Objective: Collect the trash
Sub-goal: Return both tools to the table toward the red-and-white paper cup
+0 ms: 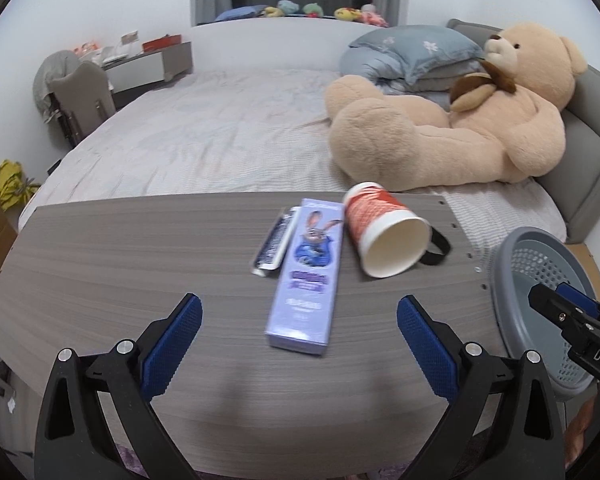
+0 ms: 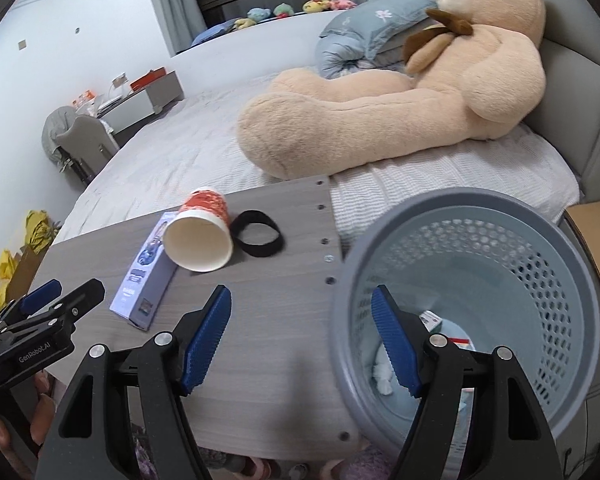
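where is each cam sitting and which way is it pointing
Left wrist: sits on the left hand-held gripper, angled down over the table at the purple box and paper cup, bed behind; own open fingers show, plus the right hand-held gripper at the right edge.
Right wrist: sits on the right hand-held gripper, angled down across the table edge into the grey basket; own open fingers show, left hand-held gripper at lower left.
Shared: table, box, cup, black band, basket, teddy bear.

Purple box [image 1: 303, 276] between open left gripper [image 1: 300, 344]
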